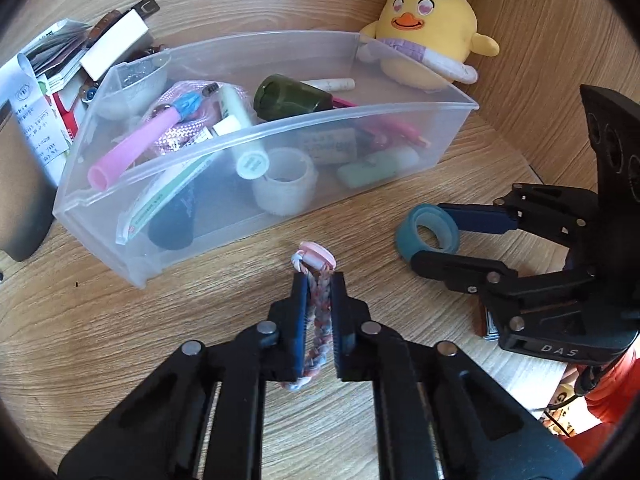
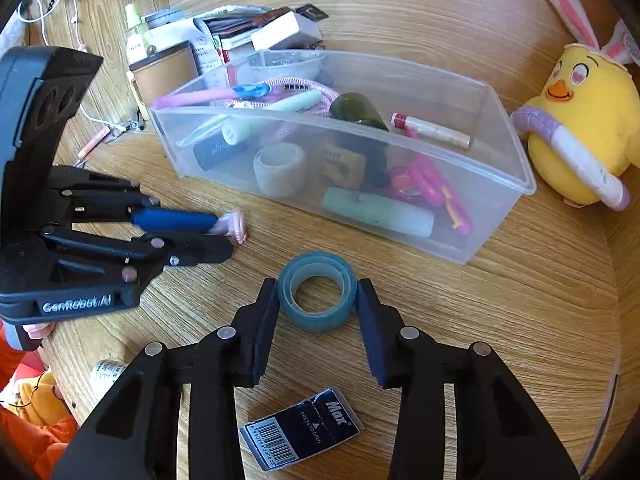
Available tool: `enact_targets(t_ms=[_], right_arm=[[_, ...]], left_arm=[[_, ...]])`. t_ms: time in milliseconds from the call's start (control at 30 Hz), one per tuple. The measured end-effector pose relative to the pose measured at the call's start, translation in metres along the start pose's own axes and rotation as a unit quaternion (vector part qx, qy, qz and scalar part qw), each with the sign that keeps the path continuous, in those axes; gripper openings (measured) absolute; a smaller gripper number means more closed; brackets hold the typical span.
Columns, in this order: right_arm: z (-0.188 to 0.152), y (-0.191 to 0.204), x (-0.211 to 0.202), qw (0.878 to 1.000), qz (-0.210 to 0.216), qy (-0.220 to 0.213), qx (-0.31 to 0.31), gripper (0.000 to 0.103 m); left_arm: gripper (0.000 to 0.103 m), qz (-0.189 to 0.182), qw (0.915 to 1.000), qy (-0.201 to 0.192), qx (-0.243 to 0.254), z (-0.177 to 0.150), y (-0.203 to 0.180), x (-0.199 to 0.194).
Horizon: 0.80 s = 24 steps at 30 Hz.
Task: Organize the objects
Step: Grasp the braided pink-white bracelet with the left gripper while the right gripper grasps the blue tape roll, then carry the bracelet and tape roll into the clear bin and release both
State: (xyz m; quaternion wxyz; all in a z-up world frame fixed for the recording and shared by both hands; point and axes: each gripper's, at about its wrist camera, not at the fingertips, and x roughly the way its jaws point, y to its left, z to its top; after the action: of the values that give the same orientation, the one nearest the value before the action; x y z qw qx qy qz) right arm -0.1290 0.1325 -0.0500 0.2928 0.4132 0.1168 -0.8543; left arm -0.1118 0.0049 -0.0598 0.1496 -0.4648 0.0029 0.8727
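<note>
A braided pink, white and grey cord with a round pink charm at its end lies on the wooden table. My left gripper is shut on it, and only the charm pokes out past the tips. In the right wrist view the left gripper comes in from the left with the charm at its tips. A blue tape roll rests on the table, and my right gripper is shut on it, pads pressing both sides. The left wrist view shows the tape roll held the same way.
A clear plastic bin holding pens, tubes, a white roll and other small items stands just beyond both grippers. A yellow chick plush sits at the right. A dark "Max" staple box lies near me. Papers and boxes pile up behind.
</note>
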Motion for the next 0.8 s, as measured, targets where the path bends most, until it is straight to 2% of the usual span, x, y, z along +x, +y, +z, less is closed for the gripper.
enact_targets(t_ms=[100,333,800], right_arm=[[0.001,0.0,-0.006,1.0,-0.001,-0.01,0.002,0.036],[0.006,-0.005,-0.02,0.999,-0.001,-0.029,0.016,0.036],[0.03,-0.007,-0.051,0.996,0.007,-0.088,0.032,0.036]], left_arm=[[0.005,0.007,0.9999,-0.011,-0.001,-0.002,0.0,-0.006],[0.004,0.031,0.9982,-0.05,0.008,0.003,-0.006,-0.025],[0.004,0.041,0.991,-0.127,0.014,0.024,-0.003,-0.081]])
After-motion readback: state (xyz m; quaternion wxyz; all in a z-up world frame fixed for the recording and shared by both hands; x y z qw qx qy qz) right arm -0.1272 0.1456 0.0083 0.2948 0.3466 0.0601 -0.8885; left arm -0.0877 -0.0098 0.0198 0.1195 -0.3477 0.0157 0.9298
